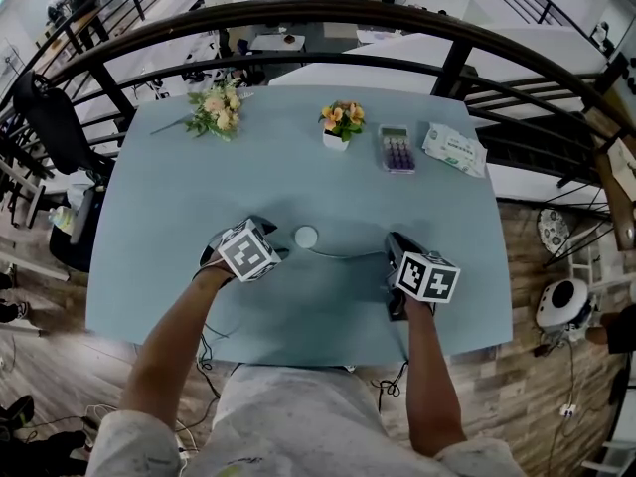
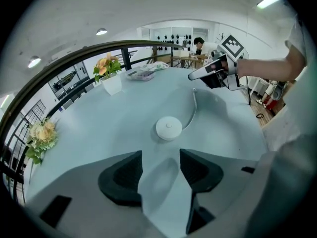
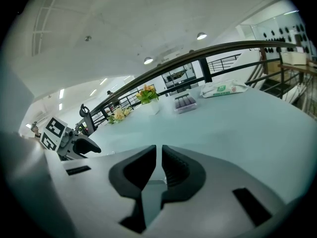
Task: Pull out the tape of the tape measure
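A round white tape measure (image 1: 306,237) lies flat on the pale blue table (image 1: 179,197). Its thin tape (image 1: 348,255) curves rightwards across the top to my right gripper (image 1: 392,240), which is shut on the tape's end. In the left gripper view the case (image 2: 169,128) sits just beyond my left gripper (image 2: 161,155), whose jaws stand open with nothing between them. The tape (image 2: 192,108) runs from there up to the right gripper (image 2: 190,77). In its own view the right gripper (image 3: 158,150) shows only a narrow slit. My left gripper (image 1: 276,238) is just left of the case.
Along the far side of the table are a loose bouquet (image 1: 219,110), a small white pot of flowers (image 1: 341,125), a calculator (image 1: 397,149) and a pack of wipes (image 1: 454,149). A dark curved railing (image 1: 397,13) runs behind the table. The person's lap is at the near edge.
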Tool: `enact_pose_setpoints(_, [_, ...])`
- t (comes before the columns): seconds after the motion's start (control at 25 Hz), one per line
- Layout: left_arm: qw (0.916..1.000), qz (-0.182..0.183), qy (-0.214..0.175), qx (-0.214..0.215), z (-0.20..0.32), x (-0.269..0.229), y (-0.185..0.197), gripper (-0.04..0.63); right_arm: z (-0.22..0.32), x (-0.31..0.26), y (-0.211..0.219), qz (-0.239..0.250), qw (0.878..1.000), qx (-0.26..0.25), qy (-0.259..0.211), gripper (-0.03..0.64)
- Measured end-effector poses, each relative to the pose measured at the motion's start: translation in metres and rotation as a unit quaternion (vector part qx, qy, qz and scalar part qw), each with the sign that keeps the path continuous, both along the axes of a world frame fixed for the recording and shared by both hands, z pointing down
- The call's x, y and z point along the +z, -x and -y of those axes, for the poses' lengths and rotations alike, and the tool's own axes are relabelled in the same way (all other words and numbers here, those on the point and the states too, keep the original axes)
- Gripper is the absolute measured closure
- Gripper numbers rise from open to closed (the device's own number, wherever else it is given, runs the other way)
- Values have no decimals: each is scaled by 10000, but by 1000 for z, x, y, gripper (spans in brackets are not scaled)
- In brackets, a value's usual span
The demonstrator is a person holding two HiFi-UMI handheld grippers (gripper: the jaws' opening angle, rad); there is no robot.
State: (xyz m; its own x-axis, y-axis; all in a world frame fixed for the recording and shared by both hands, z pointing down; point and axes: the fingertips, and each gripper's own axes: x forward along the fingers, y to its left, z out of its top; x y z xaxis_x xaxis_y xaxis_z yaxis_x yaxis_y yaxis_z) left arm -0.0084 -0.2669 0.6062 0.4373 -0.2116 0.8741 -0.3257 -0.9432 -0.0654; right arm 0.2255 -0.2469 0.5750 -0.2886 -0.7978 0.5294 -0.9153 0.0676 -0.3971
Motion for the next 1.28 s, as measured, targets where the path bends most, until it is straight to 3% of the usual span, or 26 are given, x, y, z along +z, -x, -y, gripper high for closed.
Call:
enact_pose_setpoints(0.36, [9964,-670,-191,-483,13,-39,-14,371,6,-32,12,-186,9992,-228,-265,598])
enact_pose_setpoints(0.6, [9878,-1253,-494,-776,24,-79,-24,388,10,-66,19,-306,9976,-322,-536,598])
enact_pose_setpoints(0.96, [9628,-2155,-1052,-1246,38,-146,-37,454,19,-123,21,-623,9913,-418,-1083,598])
enact_pose_setpoints(1.28, [9447,-2610,-1312,-1491,41,-191,-50,479,21,-173,20,-827,9832,-422,-1575,598])
